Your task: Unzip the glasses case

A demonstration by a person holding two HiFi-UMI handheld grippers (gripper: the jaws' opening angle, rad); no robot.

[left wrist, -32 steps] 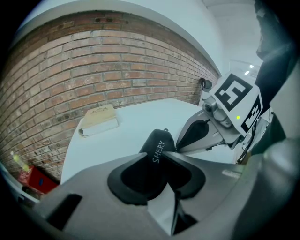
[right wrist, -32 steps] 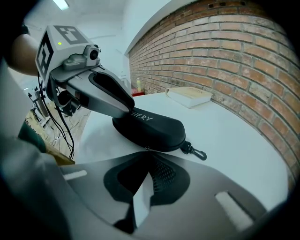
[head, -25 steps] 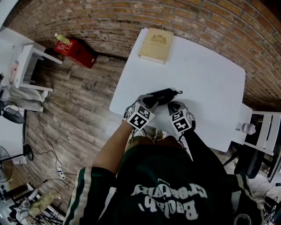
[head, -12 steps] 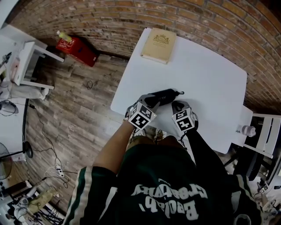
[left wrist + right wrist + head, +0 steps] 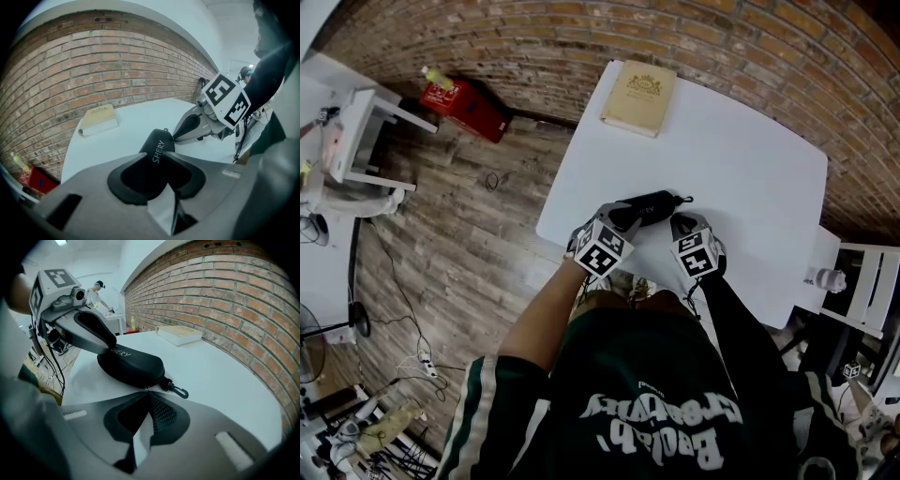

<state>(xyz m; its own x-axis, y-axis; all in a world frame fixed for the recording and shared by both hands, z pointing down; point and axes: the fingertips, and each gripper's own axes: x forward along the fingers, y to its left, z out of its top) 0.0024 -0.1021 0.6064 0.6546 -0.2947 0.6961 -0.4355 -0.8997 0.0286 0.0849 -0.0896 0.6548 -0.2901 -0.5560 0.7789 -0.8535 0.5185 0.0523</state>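
Glasses case (image 5: 131, 365) — in left tool (image 5: 155, 153) | right tool (image 5: 146, 390) at its edge

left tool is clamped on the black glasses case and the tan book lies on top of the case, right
Not quite. The left tool is clamped on the black glasses case, but the tan book lies apart from it, near the far edge of the table. The head view shows it.

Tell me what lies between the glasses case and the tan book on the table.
Nothing: the head view shows only bare white table between the glasses case and the book.
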